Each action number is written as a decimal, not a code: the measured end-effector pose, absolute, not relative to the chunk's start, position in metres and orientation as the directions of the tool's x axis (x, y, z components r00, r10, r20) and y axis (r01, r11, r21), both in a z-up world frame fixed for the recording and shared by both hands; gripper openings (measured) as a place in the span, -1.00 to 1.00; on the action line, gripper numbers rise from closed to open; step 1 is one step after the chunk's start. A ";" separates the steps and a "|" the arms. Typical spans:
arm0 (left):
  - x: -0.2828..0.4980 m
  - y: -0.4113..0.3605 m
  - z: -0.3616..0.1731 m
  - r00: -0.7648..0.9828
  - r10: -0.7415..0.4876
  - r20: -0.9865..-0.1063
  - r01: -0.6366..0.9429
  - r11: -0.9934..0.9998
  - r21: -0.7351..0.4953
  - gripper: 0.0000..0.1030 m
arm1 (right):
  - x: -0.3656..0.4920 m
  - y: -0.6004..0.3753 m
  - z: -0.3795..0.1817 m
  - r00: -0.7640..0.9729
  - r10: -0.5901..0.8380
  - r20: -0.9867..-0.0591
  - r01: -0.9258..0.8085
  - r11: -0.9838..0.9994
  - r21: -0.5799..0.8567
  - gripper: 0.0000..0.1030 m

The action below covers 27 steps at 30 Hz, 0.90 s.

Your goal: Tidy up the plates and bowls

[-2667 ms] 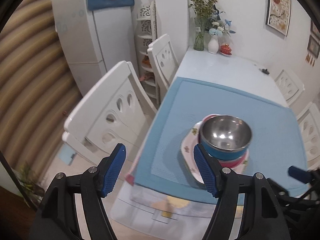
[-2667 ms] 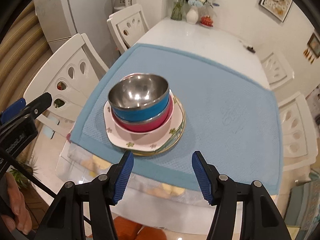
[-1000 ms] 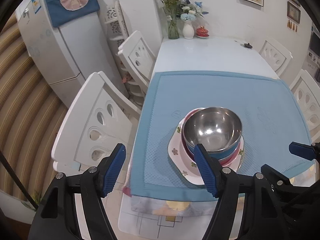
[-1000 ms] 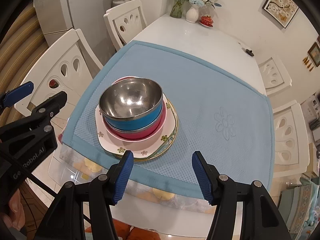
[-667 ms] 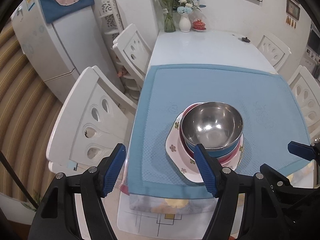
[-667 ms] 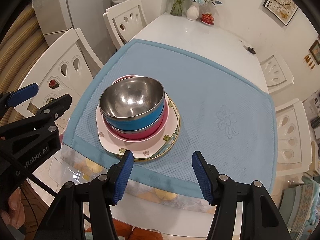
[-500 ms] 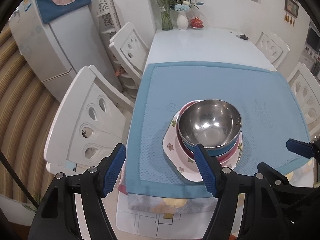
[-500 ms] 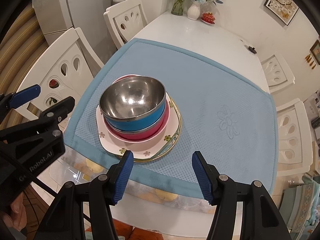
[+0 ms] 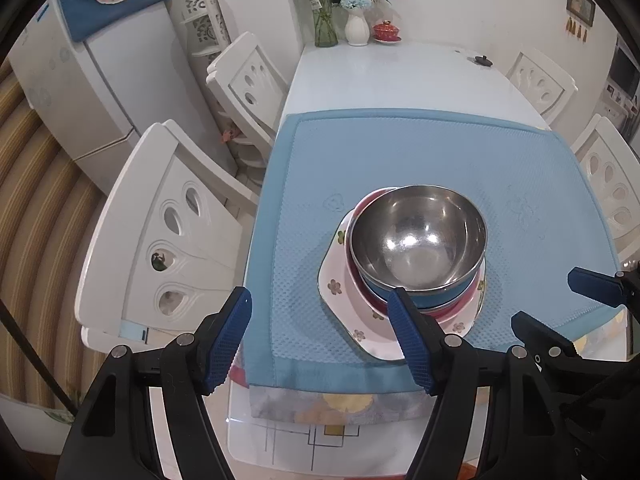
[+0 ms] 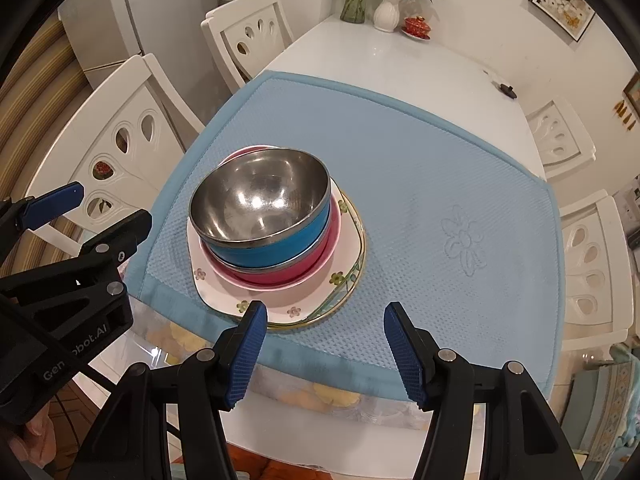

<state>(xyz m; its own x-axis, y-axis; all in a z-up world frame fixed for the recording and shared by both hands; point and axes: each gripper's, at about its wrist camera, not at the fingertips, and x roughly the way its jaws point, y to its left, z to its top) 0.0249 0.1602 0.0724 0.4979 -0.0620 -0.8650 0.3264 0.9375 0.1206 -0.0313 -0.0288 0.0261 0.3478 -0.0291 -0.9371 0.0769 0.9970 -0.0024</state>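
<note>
A stack stands on the blue mat (image 9: 400,148) (image 10: 420,168): a steel-lined blue bowl (image 9: 418,236) (image 10: 260,204) nests in a pink bowl (image 10: 280,274), which rests on a floral white plate (image 9: 340,280) (image 10: 296,308) with a gold-rimmed plate (image 10: 352,280) under it. My left gripper (image 9: 320,312) hangs open above the mat's near left edge, its right finger in front of the stack, nothing between the pads. My right gripper (image 10: 322,322) is open just in front of the stack, empty. Each gripper shows at the edge of the other's view.
White chairs (image 9: 168,232) (image 10: 120,136) stand along the table's left side, others (image 10: 592,264) on the right. Vases with flowers (image 9: 356,20) and a red lidded cup (image 10: 416,24) sit at the table's far end. A fridge (image 9: 72,80) stands at the left.
Both views have shifted slightly, with the stack drifting a little relative to the grippers. Both grippers stay open and empty; the stack has not moved on the mat.
</note>
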 end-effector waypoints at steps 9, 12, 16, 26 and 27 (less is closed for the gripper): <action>0.032 0.157 0.067 0.487 -0.061 -0.871 0.335 0.934 0.121 0.34 | -0.024 -0.031 0.020 0.332 -0.021 -0.943 0.090 0.996 0.009 0.14; 0.035 0.157 0.066 0.487 -0.062 -0.871 0.337 0.934 0.122 0.34 | -0.022 -0.032 0.020 0.328 -0.027 -0.944 0.095 0.995 0.004 0.14; 0.040 0.157 0.066 0.488 -0.064 -0.871 0.335 0.935 0.119 0.34 | -0.019 -0.030 0.019 0.329 -0.035 -0.944 0.094 0.996 -0.005 0.14; 0.044 0.163 0.075 0.581 -0.042 -0.813 0.278 0.949 0.149 0.34 | -0.019 -0.031 0.015 0.321 -0.049 -0.946 0.106 0.994 -0.016 0.14; 0.044 0.162 0.077 0.589 -0.043 -0.807 0.280 0.948 0.153 0.34 | -0.020 -0.031 0.015 0.321 -0.052 -0.946 0.108 0.994 -0.018 0.14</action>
